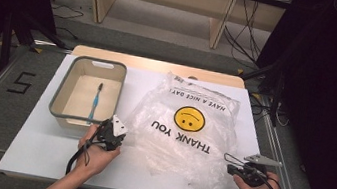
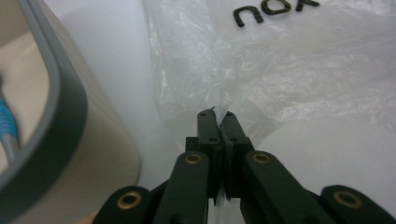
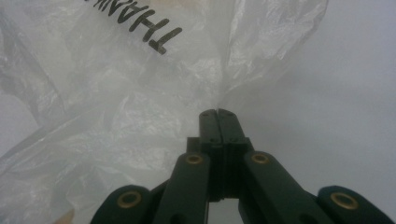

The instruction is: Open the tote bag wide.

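Observation:
A clear plastic bag (image 1: 187, 127) printed with a yellow smiley and "THANK YOU" lies crumpled on the white table (image 1: 41, 156), its print upside down to me. My left gripper (image 1: 119, 137) is at the bag's near-left edge. In the left gripper view it (image 2: 217, 113) is shut, with the film of the bag (image 2: 280, 70) pinched between the jaws. My right gripper (image 1: 231, 167) is at the bag's near-right edge. In the right gripper view it (image 3: 218, 112) is shut too, and the bag (image 3: 116, 93) bunches to a point at the jaw tips.
A beige basin with a grey rim (image 1: 59, 91) stands left of the bag, close beside my left gripper, its rim (image 2: 70, 107) looming at the left. A blue toothbrush (image 1: 95, 99) lies inside it. Wooden furniture and cables stand beyond the table.

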Demonstrator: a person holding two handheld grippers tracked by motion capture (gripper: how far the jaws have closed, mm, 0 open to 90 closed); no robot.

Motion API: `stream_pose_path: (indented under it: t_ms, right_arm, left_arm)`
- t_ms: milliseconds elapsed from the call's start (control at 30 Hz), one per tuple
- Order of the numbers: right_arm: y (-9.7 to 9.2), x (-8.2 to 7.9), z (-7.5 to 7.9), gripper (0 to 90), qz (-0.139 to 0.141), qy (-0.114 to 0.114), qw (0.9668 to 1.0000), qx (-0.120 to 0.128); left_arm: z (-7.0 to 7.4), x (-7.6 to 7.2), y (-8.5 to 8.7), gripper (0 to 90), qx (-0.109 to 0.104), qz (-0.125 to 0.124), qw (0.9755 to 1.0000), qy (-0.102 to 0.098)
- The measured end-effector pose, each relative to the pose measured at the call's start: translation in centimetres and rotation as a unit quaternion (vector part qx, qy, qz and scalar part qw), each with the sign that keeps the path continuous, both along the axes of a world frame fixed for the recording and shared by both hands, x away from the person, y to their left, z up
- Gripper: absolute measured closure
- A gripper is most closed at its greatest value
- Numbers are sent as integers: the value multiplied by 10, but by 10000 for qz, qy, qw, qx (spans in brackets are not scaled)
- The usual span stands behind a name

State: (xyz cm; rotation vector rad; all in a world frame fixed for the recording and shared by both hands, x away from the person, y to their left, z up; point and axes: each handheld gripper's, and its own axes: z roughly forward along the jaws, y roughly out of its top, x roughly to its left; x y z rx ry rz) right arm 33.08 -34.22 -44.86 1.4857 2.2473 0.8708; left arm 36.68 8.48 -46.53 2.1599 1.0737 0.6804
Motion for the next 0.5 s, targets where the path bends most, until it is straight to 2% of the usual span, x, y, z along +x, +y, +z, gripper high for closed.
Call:
stream_pose_path:
  t_ms: [67,167,200,233,267,333,433,500]
  right_arm:
    - [0,-1,-3,900,81,184,9998,24]
    - [-1,-3,-3,888,94,154,9998,48]
    - [-1,-4,-1,842,89,115,9999,23]
    - [-3,-5,4,783,14,-146,9999,-35]
    - [-3,-5,4,719,14,-146,9999,-35]
    - [-4,-5,9,611,-20,-566,9984,-87]
    - [0,-2,19,538,173,-1098,9935,-225]
    - [8,0,28,520,346,-1347,9902,-148]
  left_arm:
    - [1,3,-4,891,-64,116,9999,-80]
    - [1,6,-8,890,-24,167,9997,-163]
    - [0,7,-9,890,-13,212,9995,-218]
    - [0,8,-9,889,7,231,9994,-255]
    - [0,9,-9,889,-7,256,9993,-253]
    - [1,11,-8,888,-26,314,9990,-304]
    - [3,13,-4,887,-33,343,9988,-347]
    - [4,14,-2,886,5,326,9987,-381]
